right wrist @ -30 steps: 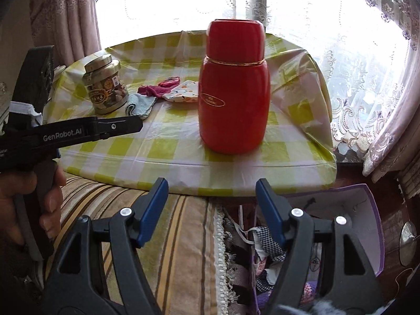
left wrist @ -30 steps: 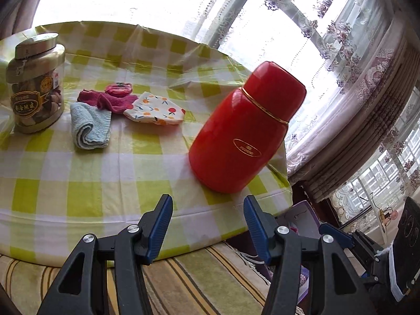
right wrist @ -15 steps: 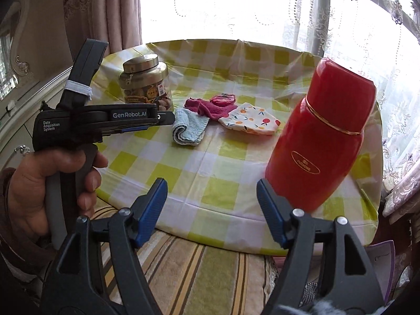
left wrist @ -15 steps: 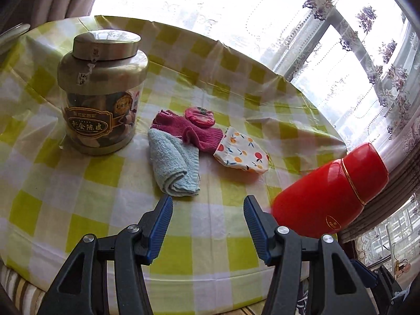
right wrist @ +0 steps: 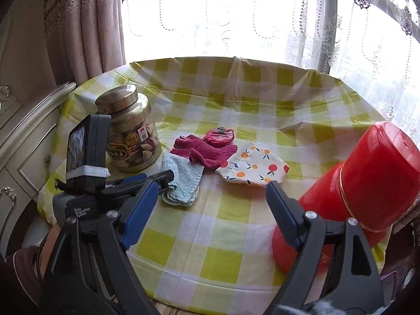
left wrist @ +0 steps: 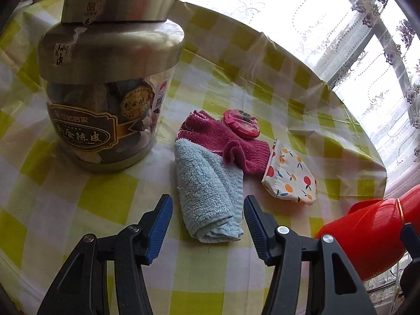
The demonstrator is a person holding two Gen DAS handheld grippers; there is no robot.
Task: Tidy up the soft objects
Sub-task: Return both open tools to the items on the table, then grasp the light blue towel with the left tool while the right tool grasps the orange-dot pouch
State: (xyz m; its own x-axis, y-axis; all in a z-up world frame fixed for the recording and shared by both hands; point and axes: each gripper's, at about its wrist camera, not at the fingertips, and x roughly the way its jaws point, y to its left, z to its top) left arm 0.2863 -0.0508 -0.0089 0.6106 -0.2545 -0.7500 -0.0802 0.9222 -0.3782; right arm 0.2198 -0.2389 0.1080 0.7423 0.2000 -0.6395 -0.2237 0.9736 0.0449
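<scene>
A folded light blue towel (left wrist: 210, 191) lies on the checked table, with a magenta knitted cloth (left wrist: 231, 144), a small pink round pouch (left wrist: 241, 123) and a white fruit-print pouch (left wrist: 291, 178) beside it. My left gripper (left wrist: 207, 225) is open, its fingers on either side of the towel's near end, not touching it. In the right wrist view the towel (right wrist: 183, 181), magenta cloth (right wrist: 207, 152), pink pouch (right wrist: 219, 136) and fruit pouch (right wrist: 252, 168) show mid-table. My right gripper (right wrist: 210, 210) is open and empty over the table's front part.
A jar with a metal lid (left wrist: 105, 84) stands left of the cloths, also in the right wrist view (right wrist: 131, 131). A red thermos (right wrist: 362, 194) stands at the right near the table edge (left wrist: 367, 236). Curtains and a window lie behind; a cabinet (right wrist: 23, 131) at left.
Both grippers have moved forward over the table toward the cloths. My left gripper now has its open fingers around the blue towel's near end. The thermos has shifted to the right of both views.
</scene>
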